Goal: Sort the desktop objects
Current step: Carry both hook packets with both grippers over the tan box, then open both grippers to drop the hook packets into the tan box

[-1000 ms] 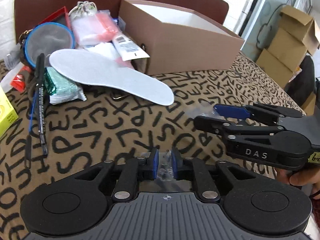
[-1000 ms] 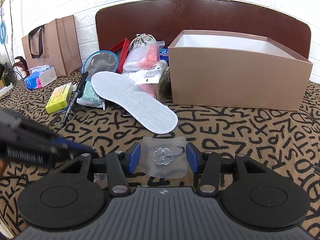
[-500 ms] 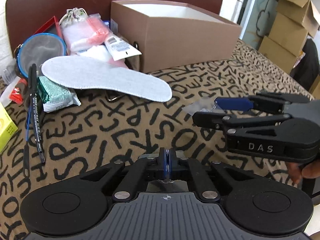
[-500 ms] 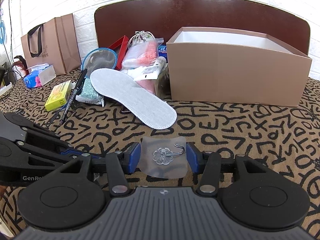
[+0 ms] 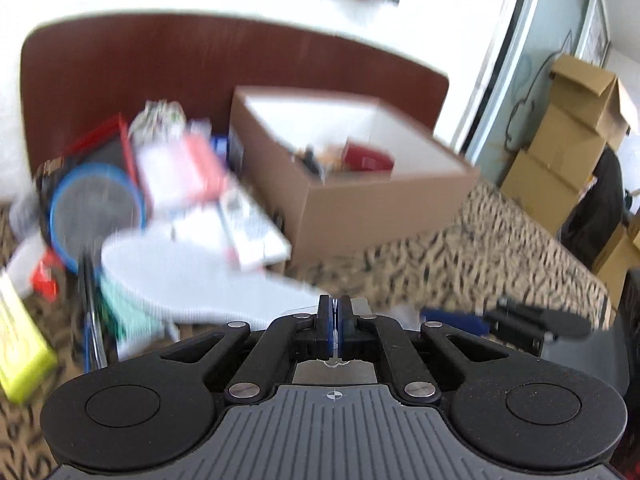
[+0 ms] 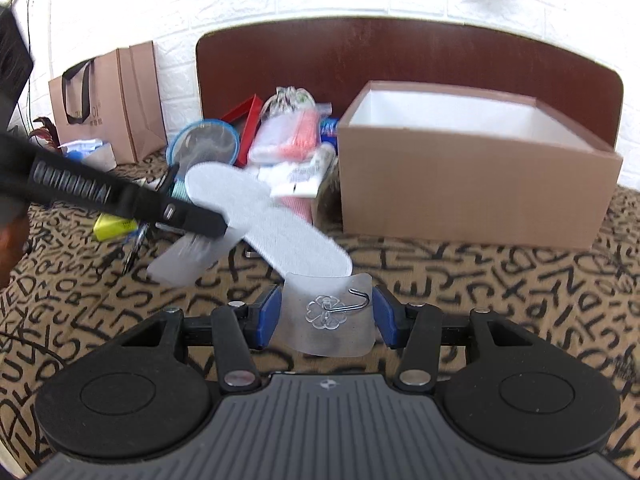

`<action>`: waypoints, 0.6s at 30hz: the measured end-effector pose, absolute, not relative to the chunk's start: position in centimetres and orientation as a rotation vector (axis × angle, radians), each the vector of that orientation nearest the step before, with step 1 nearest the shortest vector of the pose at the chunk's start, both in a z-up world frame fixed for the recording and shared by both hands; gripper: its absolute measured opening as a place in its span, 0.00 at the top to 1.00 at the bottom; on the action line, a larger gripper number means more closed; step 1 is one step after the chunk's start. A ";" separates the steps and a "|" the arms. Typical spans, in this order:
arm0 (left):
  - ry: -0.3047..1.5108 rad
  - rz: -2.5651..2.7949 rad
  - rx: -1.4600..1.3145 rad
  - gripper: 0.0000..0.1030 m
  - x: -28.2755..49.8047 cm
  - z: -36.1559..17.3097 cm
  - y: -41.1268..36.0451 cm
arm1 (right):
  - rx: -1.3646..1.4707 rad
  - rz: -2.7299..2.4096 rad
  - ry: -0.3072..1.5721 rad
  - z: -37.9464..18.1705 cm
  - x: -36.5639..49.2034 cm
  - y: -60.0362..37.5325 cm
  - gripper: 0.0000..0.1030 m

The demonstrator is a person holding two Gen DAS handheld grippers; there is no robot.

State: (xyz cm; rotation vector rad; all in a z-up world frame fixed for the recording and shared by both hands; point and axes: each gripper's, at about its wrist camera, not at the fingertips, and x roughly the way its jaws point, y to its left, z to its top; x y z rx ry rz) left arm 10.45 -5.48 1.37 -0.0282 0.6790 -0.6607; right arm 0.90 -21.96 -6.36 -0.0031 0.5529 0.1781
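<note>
In the left view, the left gripper (image 5: 335, 320) is pinched tight on a thin clear sheet (image 5: 334, 354) that could slip out, because only its edge is held on the way to the brown box (image 5: 360, 200). In the right view, the right gripper (image 6: 327, 316) stands wide around a clear hook sheet (image 6: 330, 316) on the table (image 6: 500, 292); I judge it could bump the white insole (image 6: 272, 220) just ahead, though the right side is open.

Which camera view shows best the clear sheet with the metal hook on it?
The right wrist view. There the clear sheet with the hook lies sharp between the open fingers of the right gripper, and the hook's bend is plain. The left wrist view is blurred by motion; I cannot make out this sheet there.
</note>
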 end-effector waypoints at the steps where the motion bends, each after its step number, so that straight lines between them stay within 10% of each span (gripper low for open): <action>1: 0.658 -0.660 -0.031 1.00 10.9 2.2 -5.8 | 0.000 0.180 0.543 -5.9 1.1 -22.1 0.47; 18: 0.548 -0.635 -0.080 1.00 22.3 9.0 -14.5 | -0.108 0.073 0.313 2.8 8.8 -27.1 0.45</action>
